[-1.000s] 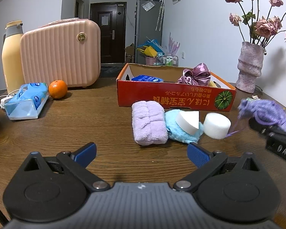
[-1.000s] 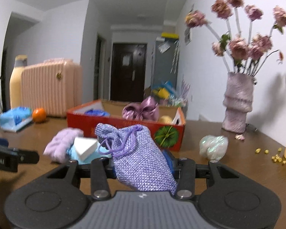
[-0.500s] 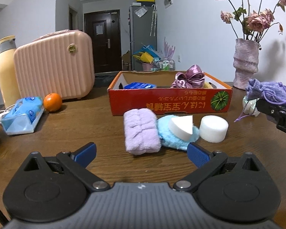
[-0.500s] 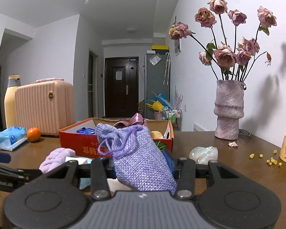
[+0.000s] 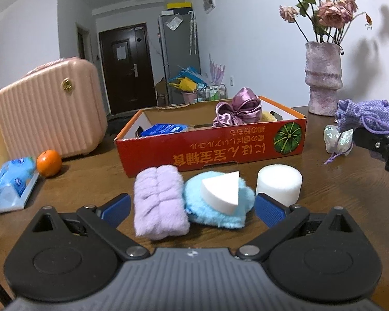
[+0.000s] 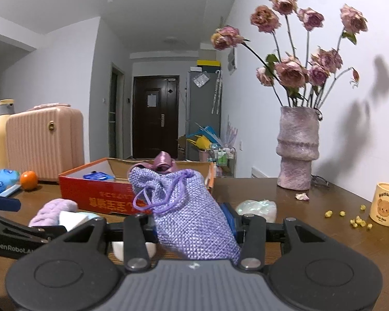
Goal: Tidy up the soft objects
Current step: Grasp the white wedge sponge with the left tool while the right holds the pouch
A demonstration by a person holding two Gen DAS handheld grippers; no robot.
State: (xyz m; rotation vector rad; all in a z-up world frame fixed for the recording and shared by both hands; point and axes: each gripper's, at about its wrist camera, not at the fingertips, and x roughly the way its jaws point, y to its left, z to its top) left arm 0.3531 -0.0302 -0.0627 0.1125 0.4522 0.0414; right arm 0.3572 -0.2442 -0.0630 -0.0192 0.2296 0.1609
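Note:
My right gripper (image 6: 192, 224) is shut on a purple woven drawstring pouch (image 6: 186, 207) and holds it above the table, right of the red cardboard box (image 6: 101, 197). The pouch also shows at the right edge of the left wrist view (image 5: 368, 115). My left gripper (image 5: 192, 207) is open and empty, its blue pads either side of a rolled lilac towel (image 5: 159, 198) and a blue fluffy pad (image 5: 220, 207) with a white wedge sponge (image 5: 221, 193) on it. A white round sponge (image 5: 278, 185) stands beside them. The box (image 5: 212, 145) holds a satin purple scrunchie (image 5: 237, 110) and a blue packet (image 5: 166, 129).
A pink ribbed case (image 5: 48, 108), an orange (image 5: 49, 165) and a tissue pack (image 5: 10, 186) are at the left. A vase of dried roses (image 6: 297, 150), a pearly wrapped bundle (image 6: 258, 207), a bear mug (image 6: 386, 204) and scattered kernels are at the right.
My right gripper has carried the pouch up and away to the right. My left gripper has moved forward and lower, closer to the towel and blue pad, and stays open.

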